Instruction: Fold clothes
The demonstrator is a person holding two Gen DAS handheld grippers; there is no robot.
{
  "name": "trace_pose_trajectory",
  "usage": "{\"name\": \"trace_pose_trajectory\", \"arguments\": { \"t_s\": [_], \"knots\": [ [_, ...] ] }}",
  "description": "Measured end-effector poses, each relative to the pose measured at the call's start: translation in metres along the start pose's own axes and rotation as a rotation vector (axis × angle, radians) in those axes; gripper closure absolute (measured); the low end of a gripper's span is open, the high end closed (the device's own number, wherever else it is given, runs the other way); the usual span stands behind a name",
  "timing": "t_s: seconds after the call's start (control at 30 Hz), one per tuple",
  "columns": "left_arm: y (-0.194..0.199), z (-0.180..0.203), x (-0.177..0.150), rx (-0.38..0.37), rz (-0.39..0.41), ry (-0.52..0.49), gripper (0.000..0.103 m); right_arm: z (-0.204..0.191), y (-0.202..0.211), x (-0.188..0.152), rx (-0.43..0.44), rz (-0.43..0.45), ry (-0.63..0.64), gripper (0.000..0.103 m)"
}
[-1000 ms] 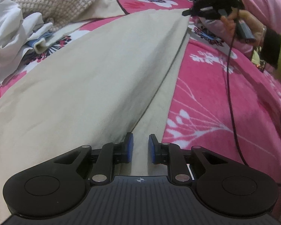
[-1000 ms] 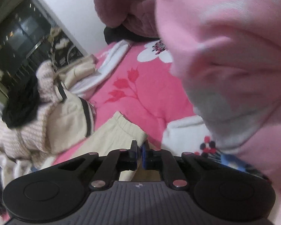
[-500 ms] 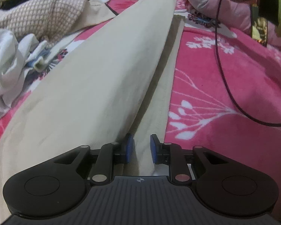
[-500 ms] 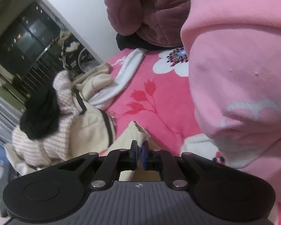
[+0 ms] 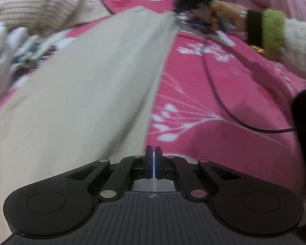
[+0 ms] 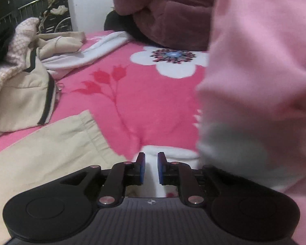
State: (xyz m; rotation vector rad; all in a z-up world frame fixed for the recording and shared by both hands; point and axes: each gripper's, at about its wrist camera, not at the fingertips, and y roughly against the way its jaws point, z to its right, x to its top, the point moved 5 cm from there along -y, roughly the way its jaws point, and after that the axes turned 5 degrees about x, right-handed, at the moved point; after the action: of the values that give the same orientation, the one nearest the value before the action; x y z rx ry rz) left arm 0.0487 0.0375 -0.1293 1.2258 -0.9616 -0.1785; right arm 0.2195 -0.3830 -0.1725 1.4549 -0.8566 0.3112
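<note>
In the left wrist view, the left gripper [image 5: 153, 159] has its jaws pressed almost together with nothing visibly between them, just right of the one beige garment [image 5: 81, 94] spread on the pink floral blanket [image 5: 224, 85]. In the right wrist view, the right gripper [image 6: 151, 168] is parted and empty above the blanket, the garment's cuffed end lying left of it, beside a pile of clothes [image 6: 24, 77].

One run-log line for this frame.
left gripper: shut, contents unclear | right gripper: open, empty | beige trousers: flat on pink blanket

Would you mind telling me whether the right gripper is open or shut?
Open: the right gripper shows a clear gap between its blue pads, with nothing held.
</note>
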Motion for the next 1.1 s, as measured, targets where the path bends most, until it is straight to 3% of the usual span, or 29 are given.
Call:
{"name": "trace_pose_trajectory", "arguments": {
  "t_s": [0.03, 0.13, 0.2, 0.4, 0.47, 0.53, 0.6, 0.67, 0.73, 0.9, 0.97, 1.03, 1.1],
  "knots": [
    [0.004, -0.001, -0.001, 0.044, 0.017, -0.008, 0.101, 0.0, 0.011, -0.001, 0.004, 0.026, 0.003, 0.09],
    [0.011, -0.006, -0.009, 0.164, 0.032, -0.047, 0.088, -0.002, 0.049, -0.006, 0.042, 0.098, 0.015, 0.074],
    [0.004, -0.006, -0.015, 0.209, 0.008, -0.082, 0.087, -0.003, 0.072, -0.014, 0.112, 0.103, -0.008, 0.072],
    [-0.018, -0.005, -0.02, 0.292, -0.025, -0.141, 0.087, 0.001, 0.123, -0.048, 0.384, -0.023, -0.215, 0.072],
    [-0.014, -0.007, -0.02, 0.26, -0.014, -0.109, 0.088, 0.004, 0.14, -0.059, 0.45, -0.051, -0.278, 0.072],
    [-0.01, -0.009, -0.02, 0.229, -0.003, -0.078, 0.103, 0.006, 0.156, -0.068, 0.48, -0.066, -0.311, 0.072],
    [-0.005, -0.012, -0.019, 0.194, 0.008, -0.045, 0.103, 0.007, 0.173, -0.076, 0.472, -0.067, -0.303, 0.069],
    [0.008, -0.018, -0.017, 0.095, 0.023, 0.037, 0.103, 0.007, 0.19, -0.08, 0.461, -0.046, -0.268, 0.069],
    [0.014, -0.019, -0.018, 0.047, 0.028, 0.063, 0.103, 0.006, 0.2, -0.082, 0.444, -0.034, -0.228, 0.069],
    [-0.009, -0.022, -0.025, -0.008, -0.054, 0.126, 0.103, -0.027, 0.192, -0.09, 0.414, -0.055, -0.084, 0.069],
    [-0.003, -0.017, -0.026, -0.033, -0.051, 0.139, 0.099, -0.059, 0.186, -0.091, 0.411, -0.064, 0.037, 0.069],
    [0.008, -0.008, -0.026, -0.058, -0.034, 0.142, 0.077, -0.093, 0.185, -0.092, 0.45, -0.06, 0.14, 0.069],
    [0.021, -0.002, -0.029, -0.062, 0.005, 0.14, 0.074, -0.128, 0.183, -0.095, 0.504, -0.05, 0.236, 0.069]
  ]
}}
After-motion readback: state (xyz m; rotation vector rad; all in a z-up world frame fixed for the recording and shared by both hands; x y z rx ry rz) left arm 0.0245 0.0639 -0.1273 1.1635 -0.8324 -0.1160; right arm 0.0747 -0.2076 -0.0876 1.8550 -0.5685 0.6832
